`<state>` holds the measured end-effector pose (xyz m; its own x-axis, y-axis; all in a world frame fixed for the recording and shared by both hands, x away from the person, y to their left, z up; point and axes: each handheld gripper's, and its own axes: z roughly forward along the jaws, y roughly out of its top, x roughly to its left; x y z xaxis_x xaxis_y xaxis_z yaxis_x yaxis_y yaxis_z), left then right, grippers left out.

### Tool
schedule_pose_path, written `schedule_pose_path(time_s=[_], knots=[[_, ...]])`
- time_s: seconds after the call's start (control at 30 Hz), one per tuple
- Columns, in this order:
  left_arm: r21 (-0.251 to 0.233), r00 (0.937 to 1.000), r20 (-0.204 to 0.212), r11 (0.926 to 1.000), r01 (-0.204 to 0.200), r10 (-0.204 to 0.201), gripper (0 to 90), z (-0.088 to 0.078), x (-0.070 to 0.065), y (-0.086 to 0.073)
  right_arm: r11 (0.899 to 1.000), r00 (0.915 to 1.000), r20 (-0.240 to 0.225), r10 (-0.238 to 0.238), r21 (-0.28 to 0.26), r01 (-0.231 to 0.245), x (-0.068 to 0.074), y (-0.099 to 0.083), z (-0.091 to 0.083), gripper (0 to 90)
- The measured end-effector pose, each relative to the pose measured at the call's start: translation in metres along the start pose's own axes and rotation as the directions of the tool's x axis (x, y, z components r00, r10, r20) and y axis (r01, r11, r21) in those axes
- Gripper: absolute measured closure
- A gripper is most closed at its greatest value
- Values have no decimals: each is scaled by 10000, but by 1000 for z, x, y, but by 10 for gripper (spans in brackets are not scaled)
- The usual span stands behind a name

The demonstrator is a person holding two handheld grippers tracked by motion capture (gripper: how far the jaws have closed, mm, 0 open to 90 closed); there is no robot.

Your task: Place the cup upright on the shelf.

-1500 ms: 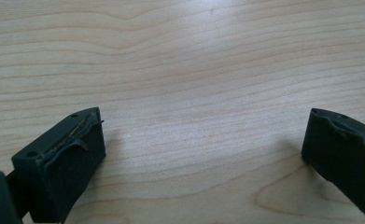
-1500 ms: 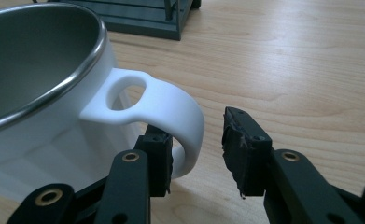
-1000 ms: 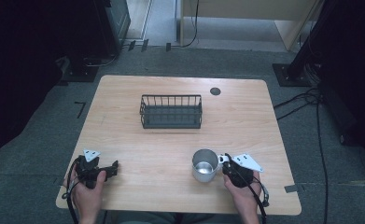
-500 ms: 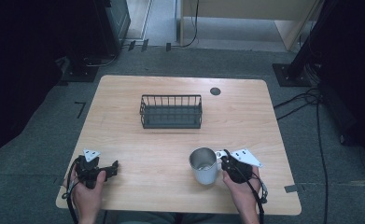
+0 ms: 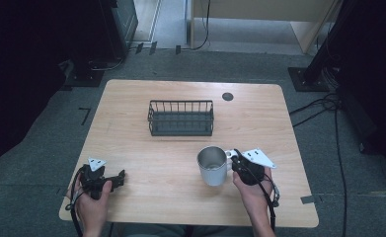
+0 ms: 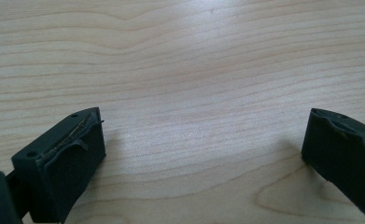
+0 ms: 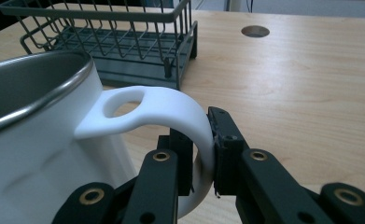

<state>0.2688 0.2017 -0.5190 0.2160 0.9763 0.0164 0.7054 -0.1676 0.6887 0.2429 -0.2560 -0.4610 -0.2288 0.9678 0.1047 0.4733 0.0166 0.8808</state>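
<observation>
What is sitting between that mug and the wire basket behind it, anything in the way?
Nothing visible. The right gripper is shut on the mug by its handle, and only bare table lies between the mug and the wire basket. The left gripper rests open, far off to the side.

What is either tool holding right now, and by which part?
The right tool is shut on the mug, pinching its white handle. The left tool is open over bare table, holding nothing.
</observation>
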Motion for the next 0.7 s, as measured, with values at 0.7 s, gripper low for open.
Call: schedule_pose_path(time_s=[0.7], knots=[[1, 10000, 0, 10000, -3, 3, 0, 0, 0, 0, 9985, 9988, -184, -462, -297, 457, 20, 39, 22, 819]])
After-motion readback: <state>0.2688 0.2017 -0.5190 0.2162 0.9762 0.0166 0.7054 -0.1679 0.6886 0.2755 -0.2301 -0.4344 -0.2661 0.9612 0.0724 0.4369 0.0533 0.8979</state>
